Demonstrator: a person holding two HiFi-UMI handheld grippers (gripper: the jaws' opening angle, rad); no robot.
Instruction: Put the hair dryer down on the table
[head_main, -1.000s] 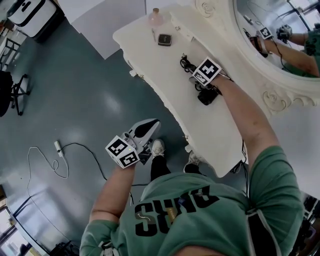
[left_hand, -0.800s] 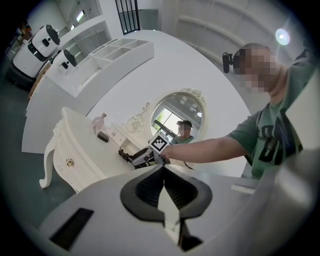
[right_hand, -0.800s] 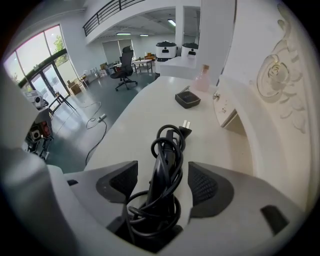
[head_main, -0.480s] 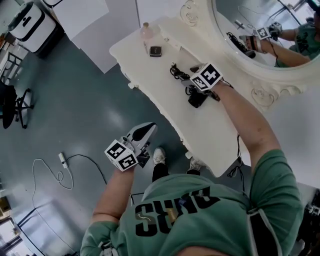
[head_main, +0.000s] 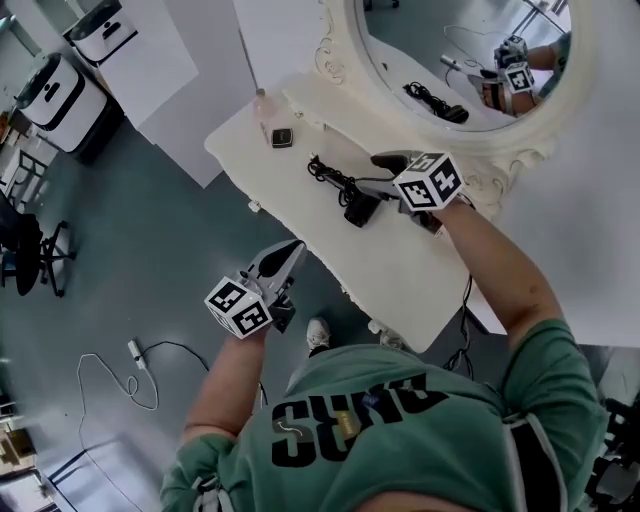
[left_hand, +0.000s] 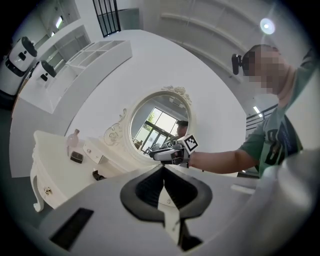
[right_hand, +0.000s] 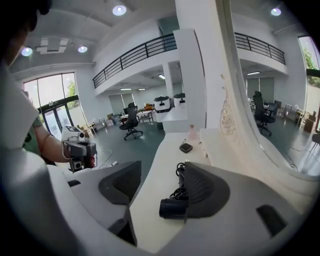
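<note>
The black hair dryer (head_main: 356, 209) lies on the white dressing table (head_main: 400, 270), its coiled cord (head_main: 326, 172) trailing toward the mirror. My right gripper (head_main: 384, 176) hovers just right of it, apart from it. In the right gripper view the dryer (right_hand: 172, 208) rests on the table (right_hand: 150, 200), partly hidden behind the right-hand finger. The right gripper (right_hand: 160, 172) is wide open and its jaws are closing slightly, with no pad touching the dryer. My left gripper (head_main: 291, 250) hangs over the floor off the table's front edge; its jaws (left_hand: 164, 172) are shut and empty.
A pink bottle (head_main: 262, 103) and a small dark case (head_main: 283, 137) sit at the table's far left end. An oval ornate mirror (head_main: 450, 60) backs the table. On the floor are a loose cable (head_main: 140, 360), an office chair (head_main: 30, 250) and white machines (head_main: 70, 90).
My right gripper has drawn back from the hair dryer, which stays lying on the table. The head view has swung, showing more of the mirror. The left gripper has hardly moved.
</note>
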